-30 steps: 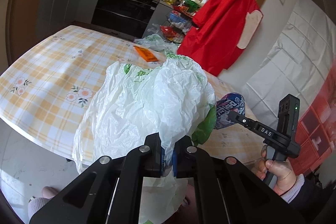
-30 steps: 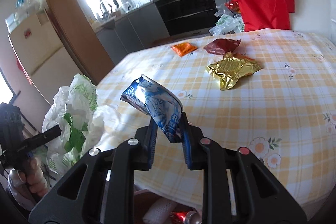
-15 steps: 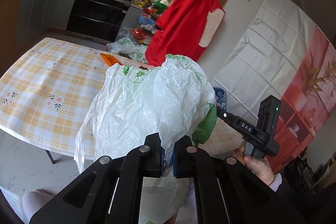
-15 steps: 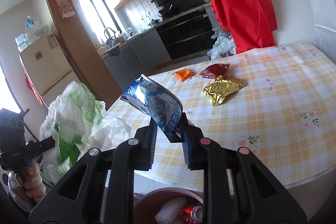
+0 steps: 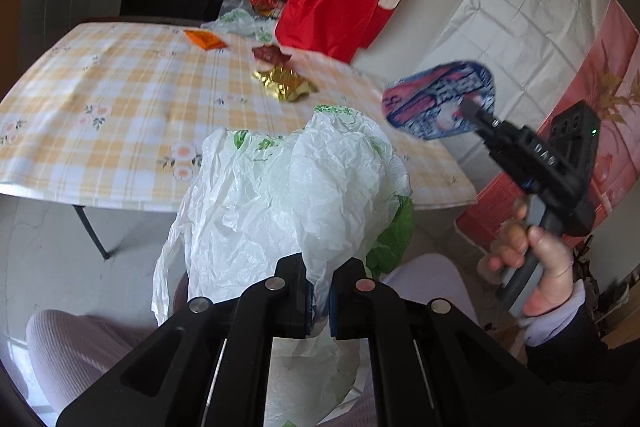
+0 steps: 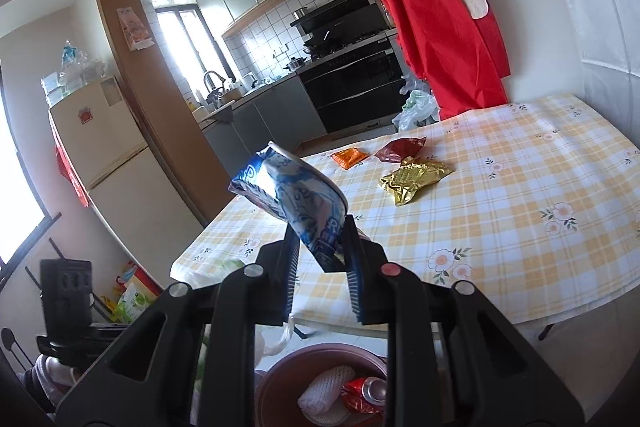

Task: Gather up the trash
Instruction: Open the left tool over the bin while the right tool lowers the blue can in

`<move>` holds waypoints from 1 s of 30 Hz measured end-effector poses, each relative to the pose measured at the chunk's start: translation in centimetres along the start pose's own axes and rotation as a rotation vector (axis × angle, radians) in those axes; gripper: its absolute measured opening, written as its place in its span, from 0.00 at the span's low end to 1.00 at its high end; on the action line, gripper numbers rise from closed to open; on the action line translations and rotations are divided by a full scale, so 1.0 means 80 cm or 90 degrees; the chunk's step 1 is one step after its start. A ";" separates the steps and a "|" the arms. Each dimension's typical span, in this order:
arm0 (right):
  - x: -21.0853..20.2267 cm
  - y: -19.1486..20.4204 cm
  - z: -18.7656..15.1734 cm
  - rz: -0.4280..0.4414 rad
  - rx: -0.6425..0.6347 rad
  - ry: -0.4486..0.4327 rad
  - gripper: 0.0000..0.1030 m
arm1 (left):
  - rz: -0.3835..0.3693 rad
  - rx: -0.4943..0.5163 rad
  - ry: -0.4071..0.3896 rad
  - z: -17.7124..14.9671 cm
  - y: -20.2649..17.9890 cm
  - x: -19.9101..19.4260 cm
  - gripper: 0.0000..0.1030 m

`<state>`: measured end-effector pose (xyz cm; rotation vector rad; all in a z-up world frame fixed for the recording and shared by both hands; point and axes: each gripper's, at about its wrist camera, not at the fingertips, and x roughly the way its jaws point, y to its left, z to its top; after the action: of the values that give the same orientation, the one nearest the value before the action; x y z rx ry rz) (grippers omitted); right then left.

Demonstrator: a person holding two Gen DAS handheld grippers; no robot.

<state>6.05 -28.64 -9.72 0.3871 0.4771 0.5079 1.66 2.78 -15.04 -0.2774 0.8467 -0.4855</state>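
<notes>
left gripper (image 5: 319,301): its fingers are pinching a bunched fold of the white plastic bag (image 5: 288,199), holding it up beside the counter (image 5: 120,115) as a catch-all.
right gripper (image 6: 320,253): fingers are clamping the blue snack wrapper (image 6: 290,193), carrying it off the counter, above a maroon bin (image 6: 276,379).
trash waiting: gold wrapper (image 6: 414,177), dark red wrapper (image 6: 400,149) and orange packet (image 6: 349,157) are lying mid-counter.

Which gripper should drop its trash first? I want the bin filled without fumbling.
Right. The right gripper holds the blue wrapper above the bin; the left gripper clamps the plastic bag.
</notes>
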 end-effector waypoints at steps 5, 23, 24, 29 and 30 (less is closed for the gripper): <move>0.001 -0.008 0.001 0.002 0.018 -0.002 0.24 | -0.004 0.003 0.024 -0.003 0.001 0.016 0.06; 0.016 -0.017 -0.012 0.008 0.033 0.027 0.24 | -0.009 0.007 0.043 -0.010 -0.002 0.046 0.63; 0.016 -0.015 -0.013 0.010 0.032 0.029 0.24 | -0.005 0.005 0.034 -0.008 0.000 0.043 0.65; 0.021 -0.002 -0.020 0.027 0.028 0.052 0.24 | 0.048 -0.006 -0.057 0.009 0.011 0.002 0.85; 0.022 0.001 -0.021 0.031 0.028 0.056 0.24 | 0.064 -0.011 -0.084 0.013 0.015 -0.011 0.90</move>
<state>6.48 -27.23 -11.66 0.4198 0.5656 0.5637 2.36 4.29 -14.29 -0.2777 0.7324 -0.3620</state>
